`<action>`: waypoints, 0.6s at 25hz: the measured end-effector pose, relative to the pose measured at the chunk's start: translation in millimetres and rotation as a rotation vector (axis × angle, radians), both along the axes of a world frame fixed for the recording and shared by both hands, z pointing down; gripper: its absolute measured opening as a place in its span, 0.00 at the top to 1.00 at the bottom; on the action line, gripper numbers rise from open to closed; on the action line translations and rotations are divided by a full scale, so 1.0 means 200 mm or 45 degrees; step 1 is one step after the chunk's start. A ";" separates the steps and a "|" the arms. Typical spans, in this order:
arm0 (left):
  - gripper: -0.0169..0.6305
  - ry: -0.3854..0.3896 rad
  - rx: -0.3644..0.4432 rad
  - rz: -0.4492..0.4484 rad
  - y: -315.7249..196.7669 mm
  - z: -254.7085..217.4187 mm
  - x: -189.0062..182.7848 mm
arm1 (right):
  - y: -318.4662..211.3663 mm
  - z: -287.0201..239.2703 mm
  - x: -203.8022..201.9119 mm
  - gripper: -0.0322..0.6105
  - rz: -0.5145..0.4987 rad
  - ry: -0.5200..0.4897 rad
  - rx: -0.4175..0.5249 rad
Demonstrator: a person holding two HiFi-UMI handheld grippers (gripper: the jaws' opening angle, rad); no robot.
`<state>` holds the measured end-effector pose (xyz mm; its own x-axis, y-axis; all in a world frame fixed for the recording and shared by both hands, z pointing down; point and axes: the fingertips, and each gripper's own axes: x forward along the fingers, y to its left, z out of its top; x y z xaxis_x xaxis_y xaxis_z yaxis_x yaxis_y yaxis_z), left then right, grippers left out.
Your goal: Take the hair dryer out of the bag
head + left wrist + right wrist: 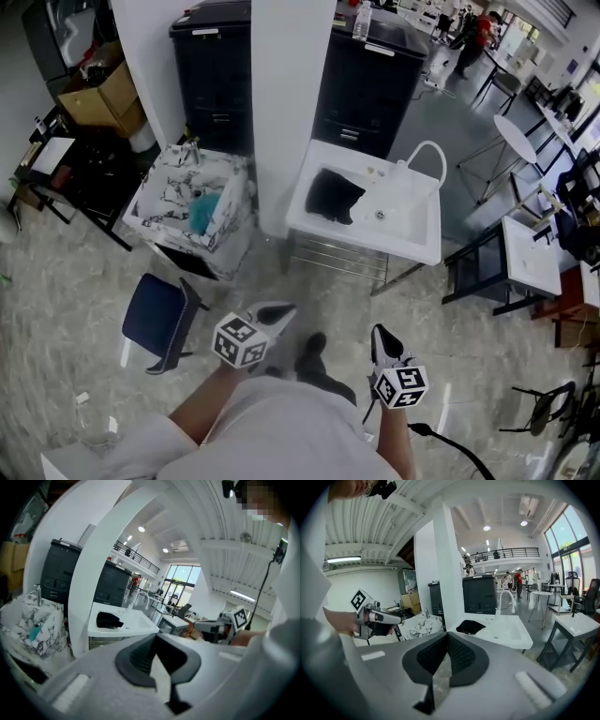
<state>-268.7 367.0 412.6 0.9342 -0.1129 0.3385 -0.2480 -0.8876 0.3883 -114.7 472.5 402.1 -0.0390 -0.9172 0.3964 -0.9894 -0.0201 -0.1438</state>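
- Guessing the main risk here: the floppy black fabric bag (pixel 335 195) is lying on the left side of the white basin-topped worktop (pixel 412 246). Pinching only loose cloth could end up dragging the whole bag toward the edge.
- The hair dryer isn't showing in any view. I'm assuming it's sitting inside that bag, so a blind grab could be catching just fabric or a cord.
- The left tool (pixel 281 313) and right tool (pixel 379 334) are both sitting fully together with nothing between them.
- Both hands are hanging low by the person's waist, with the tools pointing ahead and slightly down, well apart from the bag.
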 end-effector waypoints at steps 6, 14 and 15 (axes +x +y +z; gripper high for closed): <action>0.97 -0.017 0.005 -0.006 -0.13 0.02 0.16 | -0.16 0.02 0.12 0.94 -0.096 -0.006 -0.002; 0.97 0.042 -0.085 0.045 -0.24 0.05 0.46 | -0.39 0.09 0.35 0.94 -0.177 -0.065 -0.023; 0.97 0.054 -0.097 0.055 -0.25 0.06 0.49 | -0.42 0.10 0.38 0.94 -0.190 -0.070 -0.025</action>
<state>-169.9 316.4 424.1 0.9513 -0.0478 0.3044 -0.1921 -0.8644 0.4647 -38.9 388.6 421.8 -0.1966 -0.8917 0.4076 -0.9722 0.1234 -0.1990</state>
